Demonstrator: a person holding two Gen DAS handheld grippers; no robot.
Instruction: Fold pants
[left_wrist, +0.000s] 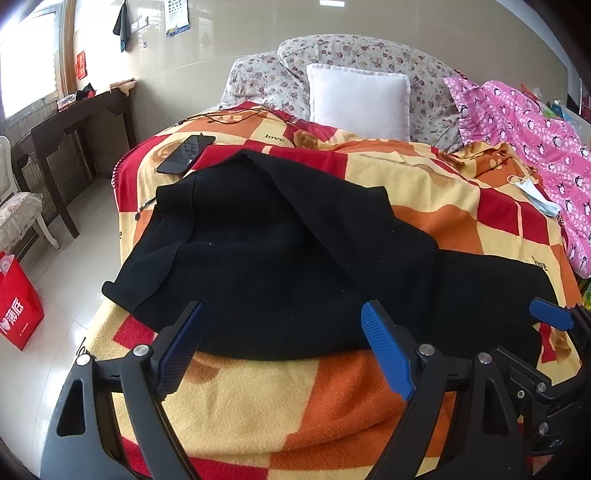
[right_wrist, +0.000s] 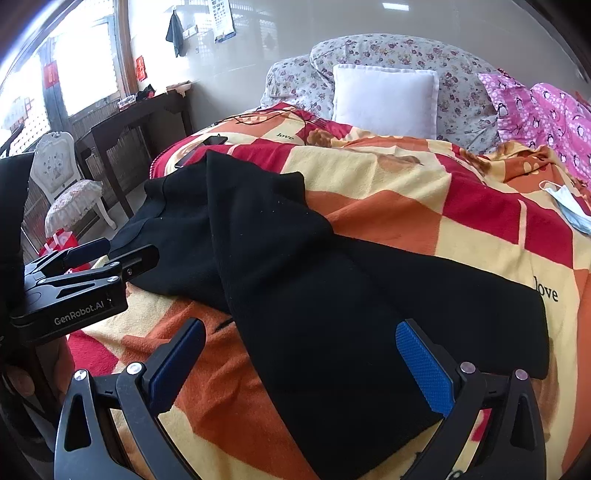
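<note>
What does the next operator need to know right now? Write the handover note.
Left tool: open, empty, at the near edge of the black pants.
Right tool: open, empty, over the pants' near end.
Pants lie on the checked blanket, one part already crossed over the other, a phone just beyond them.
Done: a first rough fold, it seems.
Left: grip, square up, finish folding.

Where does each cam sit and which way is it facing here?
Left wrist: on the left gripper, low over the near bed edge, facing the headboard across the black pants; own open fingers show, plus the right gripper at right.
Right wrist: on the right gripper, same heading, over the pants' leg; own open fingers show, left gripper at left.
Shared: pants, blanket, white pillow, phone, face mask.
</note>
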